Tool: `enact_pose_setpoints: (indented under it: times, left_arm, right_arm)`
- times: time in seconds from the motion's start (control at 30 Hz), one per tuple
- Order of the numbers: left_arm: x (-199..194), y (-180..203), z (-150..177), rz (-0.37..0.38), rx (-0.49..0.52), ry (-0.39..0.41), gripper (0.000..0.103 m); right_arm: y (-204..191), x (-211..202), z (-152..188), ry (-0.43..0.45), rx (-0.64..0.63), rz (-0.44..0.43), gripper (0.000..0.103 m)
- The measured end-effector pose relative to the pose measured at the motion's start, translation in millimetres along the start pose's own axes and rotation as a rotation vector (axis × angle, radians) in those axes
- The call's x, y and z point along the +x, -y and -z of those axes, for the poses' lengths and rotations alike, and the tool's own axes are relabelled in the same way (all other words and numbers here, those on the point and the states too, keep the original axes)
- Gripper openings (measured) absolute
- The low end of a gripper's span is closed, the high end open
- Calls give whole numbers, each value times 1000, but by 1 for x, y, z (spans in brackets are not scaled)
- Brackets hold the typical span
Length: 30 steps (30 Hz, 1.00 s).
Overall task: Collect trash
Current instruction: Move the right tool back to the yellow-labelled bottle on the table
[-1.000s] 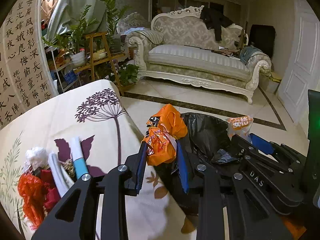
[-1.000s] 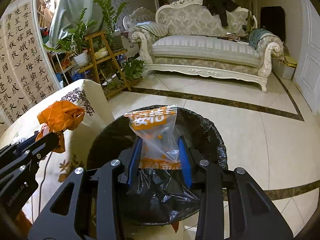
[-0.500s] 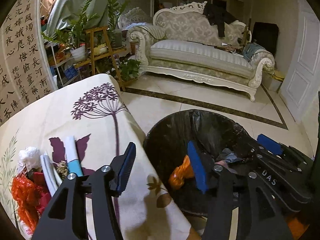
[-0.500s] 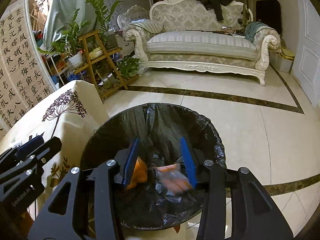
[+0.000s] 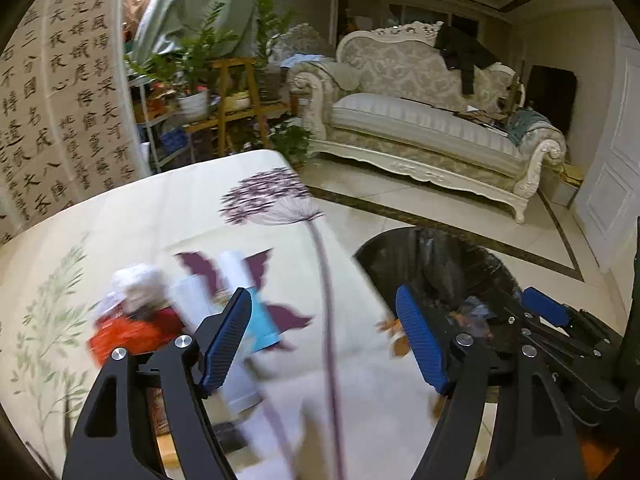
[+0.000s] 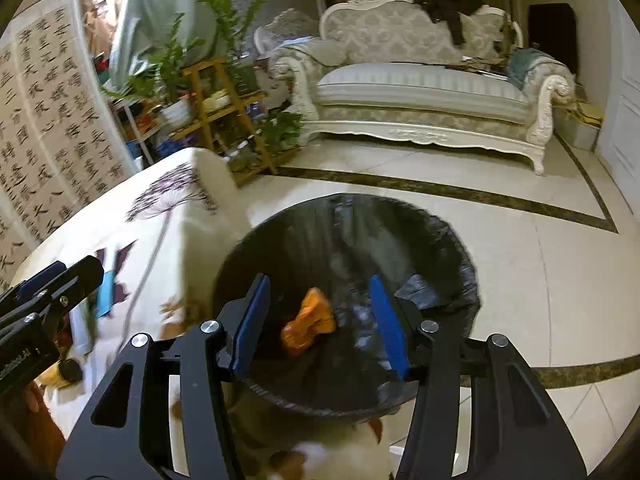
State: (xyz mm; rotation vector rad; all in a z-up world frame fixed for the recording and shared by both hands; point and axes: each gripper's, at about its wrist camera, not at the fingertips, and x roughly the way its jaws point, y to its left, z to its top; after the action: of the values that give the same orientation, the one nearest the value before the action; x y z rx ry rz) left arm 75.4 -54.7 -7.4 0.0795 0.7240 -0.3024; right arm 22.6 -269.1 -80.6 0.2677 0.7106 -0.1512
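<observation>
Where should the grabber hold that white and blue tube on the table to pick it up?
Probably around the middle of the white and blue tube. It lies flat on the tablecloth, long and narrow, so come down from above with a finger on each long side. The left gripper, its jaws opening with nothing between them, is nearest. The red-orange wrapper crowds its left side, so aim carefully.

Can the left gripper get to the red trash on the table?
Probably yes. The left gripper is empty, its jaws opening, and the red trash lies just to its side on the table, with nothing blocking the way.
</observation>
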Motion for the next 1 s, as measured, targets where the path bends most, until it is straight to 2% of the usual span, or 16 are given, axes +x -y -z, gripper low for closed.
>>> enact_pose_setpoints:
  times: [0.27, 0.43, 0.83, 1.0]
  left_arm:
    - [-38, -53, 23, -112, -61, 11, 74]
    - [-57, -89, 41, -180, -111, 11, 75]
    - [-84, -158, 81, -290, -212, -4, 75]
    - [-87, -178, 90, -316, -253, -12, 76]
  right_arm:
    - [-51, -16, 18, -24, -75, -81, 52]
    - [-89, -24, 33, -46, -136, -139, 57]
    - [-173, -37, 64, -91, -273, -267, 65]
    - [-194, -36, 71, -101, -316, -286, 69]
